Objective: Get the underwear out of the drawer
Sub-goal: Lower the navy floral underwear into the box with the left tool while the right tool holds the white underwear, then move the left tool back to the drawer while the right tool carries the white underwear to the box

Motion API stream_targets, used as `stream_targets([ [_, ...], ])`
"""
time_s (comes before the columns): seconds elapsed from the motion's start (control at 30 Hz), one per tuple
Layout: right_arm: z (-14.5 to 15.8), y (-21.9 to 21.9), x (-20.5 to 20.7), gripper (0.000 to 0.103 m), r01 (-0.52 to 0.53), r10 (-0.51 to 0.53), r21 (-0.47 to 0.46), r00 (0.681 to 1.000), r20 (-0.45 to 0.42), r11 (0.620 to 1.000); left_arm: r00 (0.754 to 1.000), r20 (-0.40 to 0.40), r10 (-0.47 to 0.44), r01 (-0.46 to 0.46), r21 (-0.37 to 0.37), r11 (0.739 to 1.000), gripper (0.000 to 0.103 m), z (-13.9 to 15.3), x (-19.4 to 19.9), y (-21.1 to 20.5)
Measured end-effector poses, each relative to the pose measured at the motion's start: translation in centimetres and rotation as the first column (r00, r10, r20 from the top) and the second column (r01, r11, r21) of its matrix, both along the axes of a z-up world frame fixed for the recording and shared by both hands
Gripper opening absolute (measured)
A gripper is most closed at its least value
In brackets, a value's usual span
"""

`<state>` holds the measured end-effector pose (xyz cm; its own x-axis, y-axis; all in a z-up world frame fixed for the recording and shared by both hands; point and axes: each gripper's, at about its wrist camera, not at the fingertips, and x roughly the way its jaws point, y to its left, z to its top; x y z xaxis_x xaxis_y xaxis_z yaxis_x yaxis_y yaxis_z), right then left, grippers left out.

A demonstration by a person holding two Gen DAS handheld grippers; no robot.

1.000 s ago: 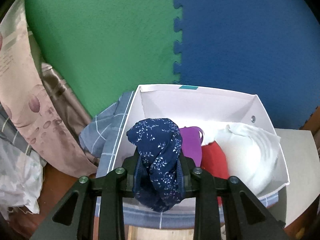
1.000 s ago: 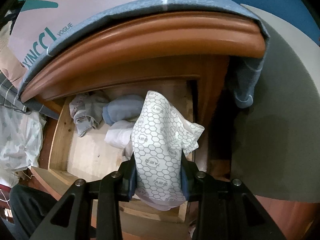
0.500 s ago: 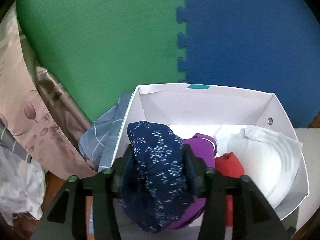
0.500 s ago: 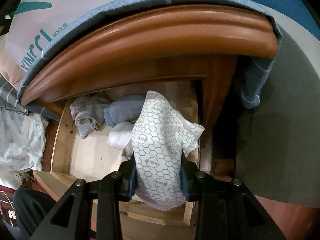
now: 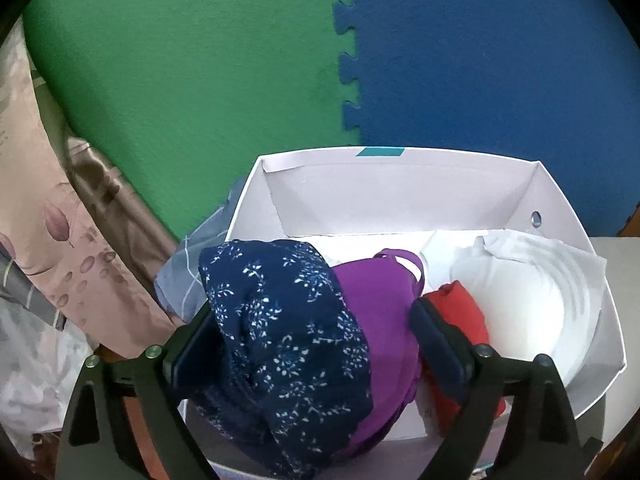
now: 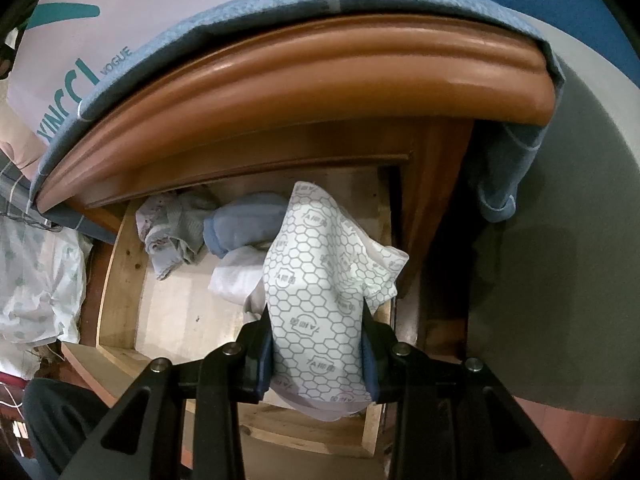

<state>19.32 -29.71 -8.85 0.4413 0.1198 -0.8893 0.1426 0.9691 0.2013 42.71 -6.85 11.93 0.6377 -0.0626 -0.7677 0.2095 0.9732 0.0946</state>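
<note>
Jaws opening on the left, clamped on the right

Left gripper [image 5: 316, 344] releases navy floral underwear [image 5: 280, 344] into the white box [image 5: 400, 168] beside 3 other garments; right gripper [image 6: 318, 350] grips hexagon-print underwear [image 6: 320, 292] above the drawer [image 6: 120, 280], where 3 pieces remain.

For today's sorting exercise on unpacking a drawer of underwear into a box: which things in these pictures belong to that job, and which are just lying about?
Belong to the job:
- wooden drawer
- hexagon-print underwear, clamped in the right gripper
- navy floral underwear, between the opening jaws of the left gripper
- white box

Lying about:
- foam mats
- pink floral cloth
- blue cloth
</note>
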Motion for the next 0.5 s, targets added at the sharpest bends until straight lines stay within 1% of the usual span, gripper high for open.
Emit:
stream_targets([
  [0.07,-0.1,0.1,0.0,0.035,0.0,0.0,-0.016,1.0,-0.003,1.0,1.0,0.004,-0.001,0.001,0.014,1.0,0.092,0.2,-0.4,-0.1],
  [0.17,-0.1,0.2,0.1,0.035,0.002,-0.002,-0.016,1.0,-0.006,1.0,1.0,0.022,-0.005,0.004,0.03,1.0,0.095,0.8,-1.0,-0.2],
  [0.27,-0.3,0.3,0.1,0.035,0.001,-0.001,-0.02,1.0,-0.007,1.0,0.999,0.033,-0.018,0.018,0.018,1.0,0.101,1.8,-1.6,-0.2],
  [0.4,-0.3,0.3,0.2,0.035,0.002,-0.002,-0.023,1.0,-0.007,1.0,0.999,0.044,-0.019,0.019,-0.001,1.0,0.102,3.0,-2.3,0.2],
  [0.5,-0.2,0.3,0.1,0.035,0.004,-0.004,-0.027,1.0,0.001,1.0,1.0,0.025,-0.01,0.011,-0.04,0.999,0.102,3.9,-3.1,0.9],
])
